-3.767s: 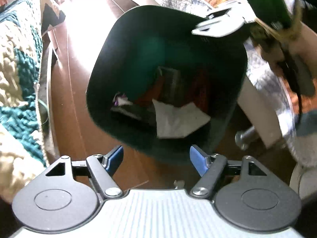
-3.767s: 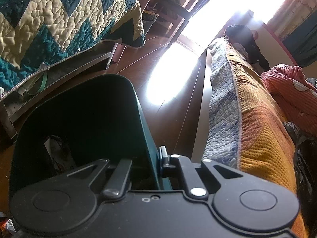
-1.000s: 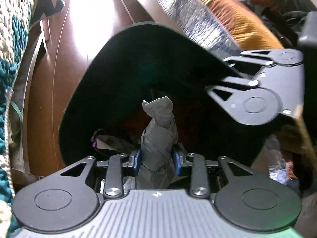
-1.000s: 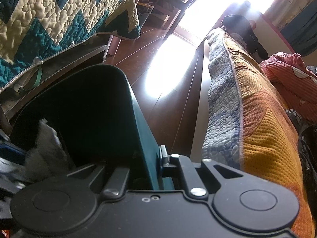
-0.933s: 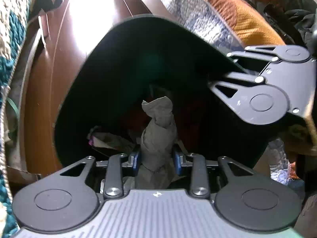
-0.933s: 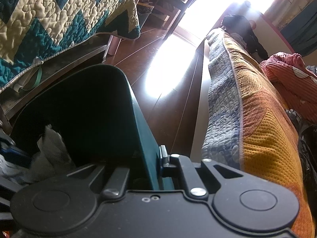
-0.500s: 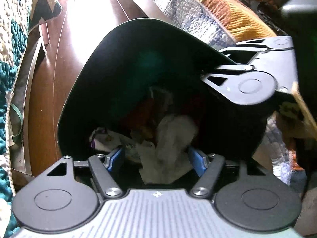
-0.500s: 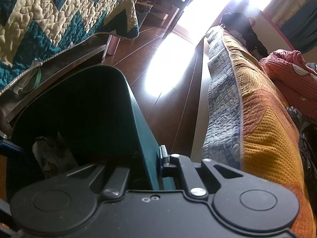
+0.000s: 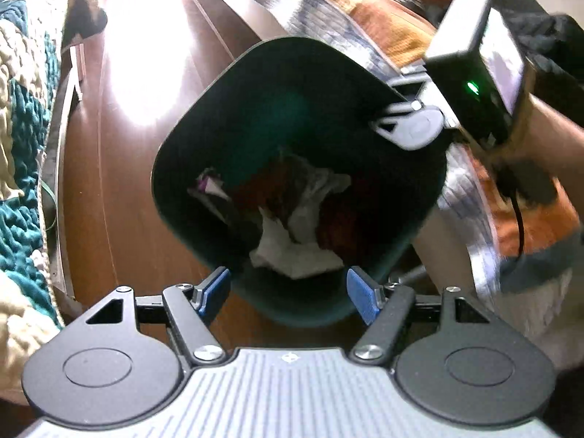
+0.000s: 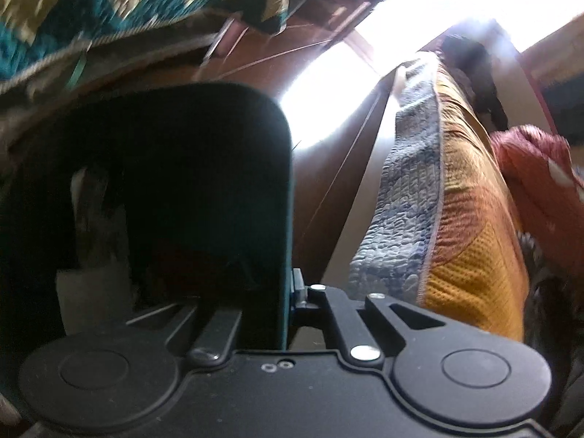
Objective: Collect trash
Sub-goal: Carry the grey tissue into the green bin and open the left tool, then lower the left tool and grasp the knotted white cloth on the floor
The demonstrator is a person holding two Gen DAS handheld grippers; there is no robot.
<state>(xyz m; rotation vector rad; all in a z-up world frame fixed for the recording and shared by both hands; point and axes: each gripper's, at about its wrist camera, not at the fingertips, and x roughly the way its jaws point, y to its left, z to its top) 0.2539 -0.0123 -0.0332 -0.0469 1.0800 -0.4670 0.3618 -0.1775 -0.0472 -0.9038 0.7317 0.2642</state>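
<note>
Green bin [image 9: 233, 84], crumpled paper [image 9: 295, 252] inside

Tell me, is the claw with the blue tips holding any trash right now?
No, the left claw is wide open with nothing between its blue tips; the crumpled tissue lies inside the dark green bin.

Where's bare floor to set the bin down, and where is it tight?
Free: the wood floor between the quilted bed and the bin. Crowded: the other side, where the right gripper clamps the bin's wall close beside the orange-and-blue bedspread. Inside, crumpled paper covers the bottom.
</note>
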